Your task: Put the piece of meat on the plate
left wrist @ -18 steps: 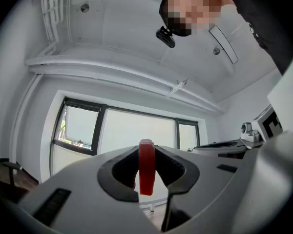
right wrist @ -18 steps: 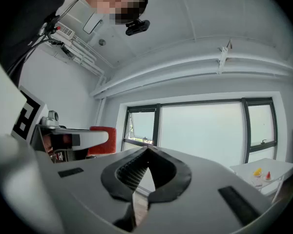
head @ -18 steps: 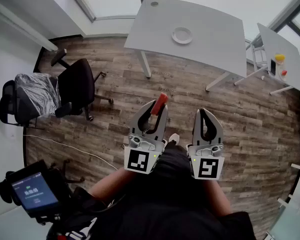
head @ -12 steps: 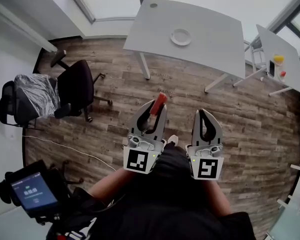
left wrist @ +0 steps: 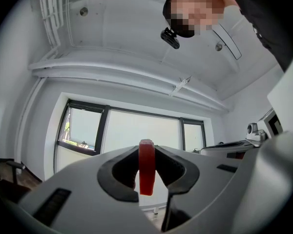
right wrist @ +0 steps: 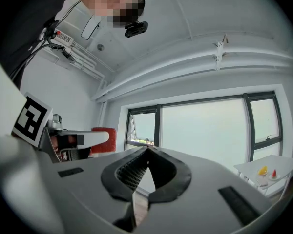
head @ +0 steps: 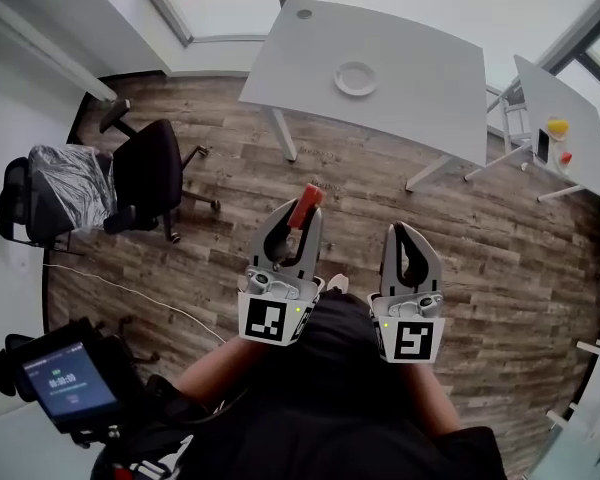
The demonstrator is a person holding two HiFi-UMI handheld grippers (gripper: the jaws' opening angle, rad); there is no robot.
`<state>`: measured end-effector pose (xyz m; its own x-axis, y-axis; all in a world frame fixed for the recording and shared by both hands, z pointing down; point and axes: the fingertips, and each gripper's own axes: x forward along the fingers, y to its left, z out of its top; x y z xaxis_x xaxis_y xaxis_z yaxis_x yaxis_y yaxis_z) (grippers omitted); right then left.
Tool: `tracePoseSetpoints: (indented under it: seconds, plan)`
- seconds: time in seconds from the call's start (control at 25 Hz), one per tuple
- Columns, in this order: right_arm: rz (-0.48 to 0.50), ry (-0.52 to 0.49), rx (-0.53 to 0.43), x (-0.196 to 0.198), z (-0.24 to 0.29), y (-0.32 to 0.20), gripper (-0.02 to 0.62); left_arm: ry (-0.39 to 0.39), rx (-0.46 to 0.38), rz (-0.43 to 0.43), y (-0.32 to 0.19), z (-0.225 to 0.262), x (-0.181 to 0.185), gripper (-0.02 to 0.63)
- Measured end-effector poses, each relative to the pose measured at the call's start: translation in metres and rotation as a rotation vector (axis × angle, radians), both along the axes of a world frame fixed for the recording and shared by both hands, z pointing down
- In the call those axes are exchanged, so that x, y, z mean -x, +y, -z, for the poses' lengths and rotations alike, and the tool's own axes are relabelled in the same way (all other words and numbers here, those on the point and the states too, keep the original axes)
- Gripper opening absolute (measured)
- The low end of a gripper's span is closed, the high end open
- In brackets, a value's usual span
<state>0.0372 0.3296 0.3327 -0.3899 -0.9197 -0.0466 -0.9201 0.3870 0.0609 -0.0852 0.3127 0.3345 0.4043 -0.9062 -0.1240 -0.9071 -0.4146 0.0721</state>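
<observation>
jaws of the left gripper [head: 298,218] pinch the red piece of meat [head: 307,201] upright, its end poking past their tips. right gripper [head: 408,236] beside it, jaws together, empty. plate [head: 355,78] sits well ahead on the white table [head: 430,63].

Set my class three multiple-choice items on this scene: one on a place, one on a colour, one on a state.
1. Where is the round white plate? A on the grey table; B on the black chair; C on the wooden floor.
2. What colour is the slab of meat? A green; B red; C white.
3. How is the right tool? A shut, empty; B shut on the meat; C wide open.
Answers: 1 A, it lies on the tabletop; 2 B, red in the left tool's grip; 3 A, its jaws meet on nothing.
</observation>
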Motion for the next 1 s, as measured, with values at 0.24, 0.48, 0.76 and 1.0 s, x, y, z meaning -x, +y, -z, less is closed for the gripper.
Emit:
tracePoseSetpoints:
  seconds: [0.24,0.48,0.76,1.0]
  plan:
    - [0.027,0.107,-0.066,-0.029,-0.005,-0.006,0.003,-0.022,0.023,0.049,-0.009,-0.013,-0.029,0.092]
    - [0.043,0.088,-0.041,-0.029,-0.013,-0.013,0.003,-0.029,0.052,0.064,-0.017,-0.02,-0.023,0.094]
    - [-0.012,0.057,-0.005,-0.049,-0.019,-0.047,0.003,-0.021,0.055,0.026,-0.053,-0.023,-0.038,0.092]
    - [-0.056,0.078,0.009,-0.063,-0.019,-0.058,0.003,-0.015,0.045,-0.028,-0.07,-0.021,-0.054,0.093]
